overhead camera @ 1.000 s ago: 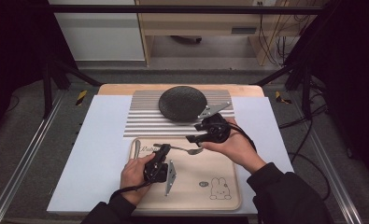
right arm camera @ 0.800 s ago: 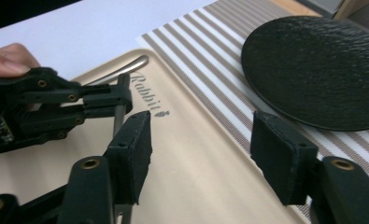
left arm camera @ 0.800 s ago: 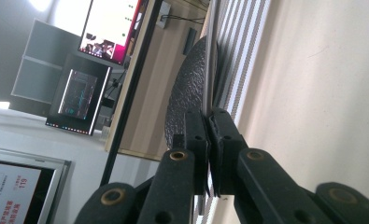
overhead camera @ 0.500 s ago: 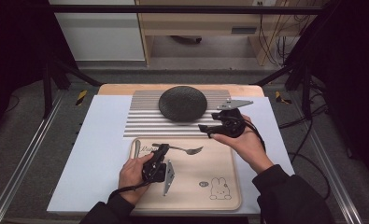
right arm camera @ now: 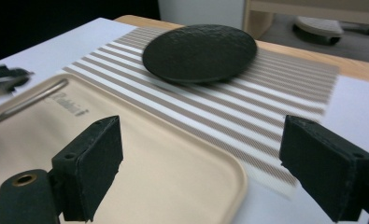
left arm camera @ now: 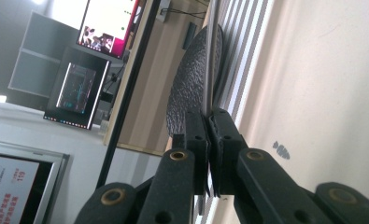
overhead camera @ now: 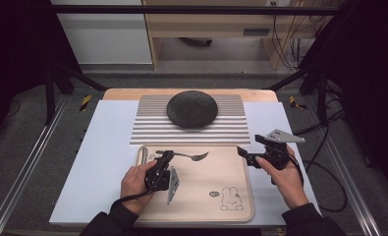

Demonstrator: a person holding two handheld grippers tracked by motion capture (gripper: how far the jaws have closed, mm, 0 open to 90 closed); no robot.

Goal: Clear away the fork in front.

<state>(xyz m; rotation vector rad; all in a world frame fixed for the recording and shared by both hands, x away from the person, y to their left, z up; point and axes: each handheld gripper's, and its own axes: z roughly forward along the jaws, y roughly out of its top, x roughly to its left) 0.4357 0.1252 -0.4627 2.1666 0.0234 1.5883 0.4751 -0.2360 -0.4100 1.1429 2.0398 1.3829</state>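
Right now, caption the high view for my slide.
Left hand-held gripper shut on fork above beige tray; right hand-held gripper, jaws just opened, empty at the tray's right edge.

Count of things on the table

One spoon (overhead camera: 184,155), one beige tray (overhead camera: 231,169), one dark round plate (overhead camera: 192,109) at upper centre, one striped mat (overhead camera: 147,129), two grippers, left (overhead camera: 161,162) and right (overhead camera: 245,156).

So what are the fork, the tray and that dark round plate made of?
The slim silver fork looks like shiny metal: it glints. The beige tray with a rabbit picture seems smooth matte plastic, maybe wood. The dark round plate looks like rough, pebbly stoneware.
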